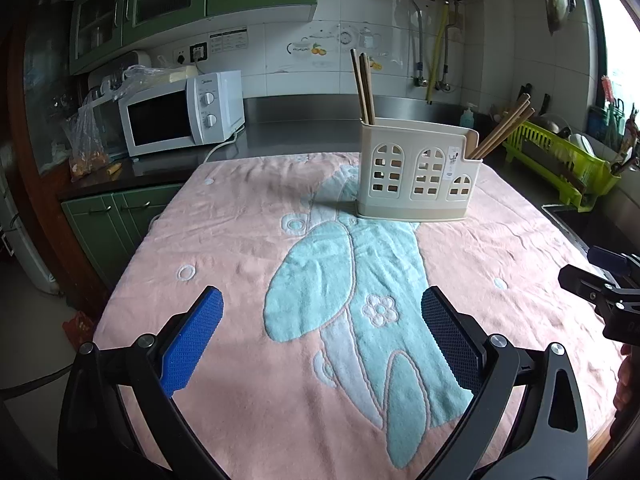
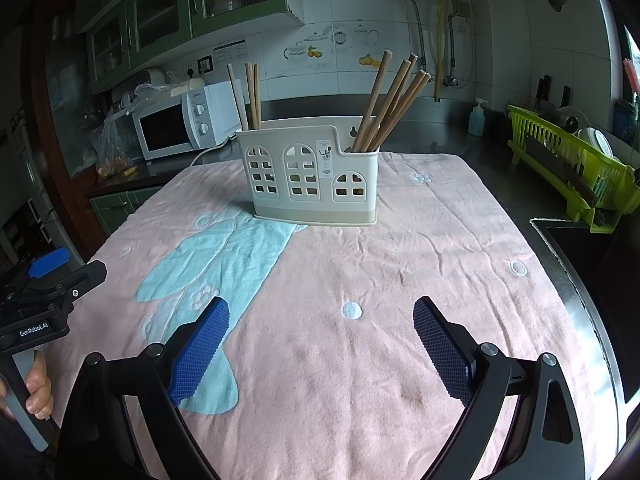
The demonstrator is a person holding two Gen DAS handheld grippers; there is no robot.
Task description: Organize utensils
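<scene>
Two chopstick bunches in caddy; microwave, dish rack nearby.

Towel bare up to utensil holder; chopsticks splay above.

Both wrist views look low across the towel toward its far edge, sharing the caddy.
</scene>
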